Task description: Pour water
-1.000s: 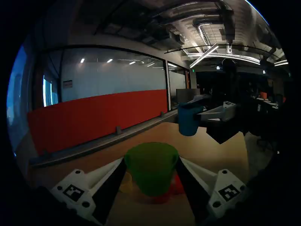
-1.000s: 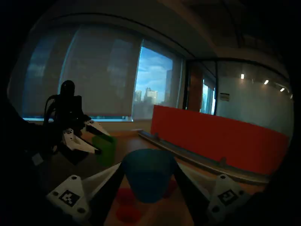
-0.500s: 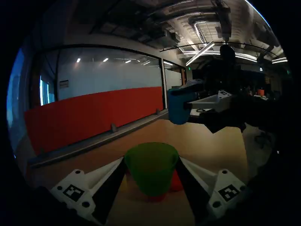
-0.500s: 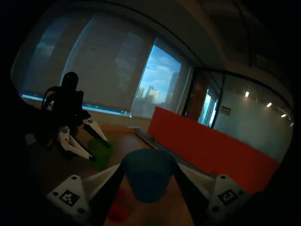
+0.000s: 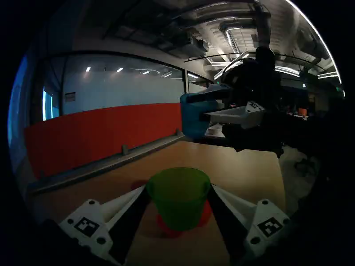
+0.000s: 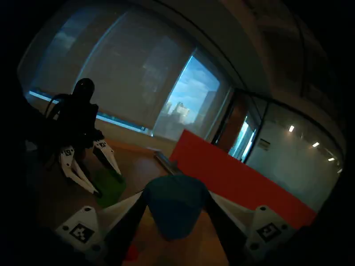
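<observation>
left gripper [image 5: 177, 191]: pinching green cup [image 5: 178, 201] by its sides, upright, low over table [image 5: 248, 170]
red shape [image 5: 204, 213]: flat, on the table under the green cup; cannot tell what it is
right gripper [image 6: 175, 198]: pinching blue cup [image 6: 174, 212], higher and farther, apart from the green cup
risk: blue rim not yet over the green mouth; tipping now likely wets the table
risk: smooth tapered walls may slip in the pinch
materials: cups look like plastic with round open rims; water not visible; tabletop matte wood
far: red partition [image 5: 97, 133], smooth
</observation>
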Demonstrator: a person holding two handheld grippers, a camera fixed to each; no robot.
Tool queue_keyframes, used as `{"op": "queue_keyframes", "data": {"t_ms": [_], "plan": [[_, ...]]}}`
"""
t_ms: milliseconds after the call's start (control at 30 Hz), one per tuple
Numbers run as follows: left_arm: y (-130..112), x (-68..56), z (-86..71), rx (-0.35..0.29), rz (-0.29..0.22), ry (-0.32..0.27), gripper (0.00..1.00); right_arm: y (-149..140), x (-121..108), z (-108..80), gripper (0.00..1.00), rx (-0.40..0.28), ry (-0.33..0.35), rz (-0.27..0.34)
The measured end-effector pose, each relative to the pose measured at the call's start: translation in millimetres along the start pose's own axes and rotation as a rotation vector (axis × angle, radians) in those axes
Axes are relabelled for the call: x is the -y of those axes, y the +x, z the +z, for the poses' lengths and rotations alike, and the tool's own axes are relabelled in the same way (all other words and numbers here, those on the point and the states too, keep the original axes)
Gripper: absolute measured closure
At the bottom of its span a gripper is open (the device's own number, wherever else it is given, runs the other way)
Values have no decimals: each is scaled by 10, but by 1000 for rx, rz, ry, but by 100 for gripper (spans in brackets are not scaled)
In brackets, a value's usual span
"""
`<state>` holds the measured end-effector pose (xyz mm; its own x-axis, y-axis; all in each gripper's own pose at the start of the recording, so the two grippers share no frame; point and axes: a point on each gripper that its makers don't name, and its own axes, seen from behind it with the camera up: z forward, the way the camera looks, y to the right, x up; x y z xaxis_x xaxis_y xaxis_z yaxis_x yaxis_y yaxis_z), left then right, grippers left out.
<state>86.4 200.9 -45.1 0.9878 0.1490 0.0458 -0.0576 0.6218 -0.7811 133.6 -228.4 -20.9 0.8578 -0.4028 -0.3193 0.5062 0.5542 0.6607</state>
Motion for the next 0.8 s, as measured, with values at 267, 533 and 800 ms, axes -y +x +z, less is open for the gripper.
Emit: {"op": "queue_keyframes", "data": {"t_ms": [267,533,800], "plan": [[-28,-78,37,-5,-6,-24,12,53,3,23,9,2,-2,-69],[-22,-181,62,-13,8,-41,12,110,23,52,9,-3,-2,-140],[-5,-287,81,-17,14,-70,12,155,27,60,9,0,-10,-206]]}}
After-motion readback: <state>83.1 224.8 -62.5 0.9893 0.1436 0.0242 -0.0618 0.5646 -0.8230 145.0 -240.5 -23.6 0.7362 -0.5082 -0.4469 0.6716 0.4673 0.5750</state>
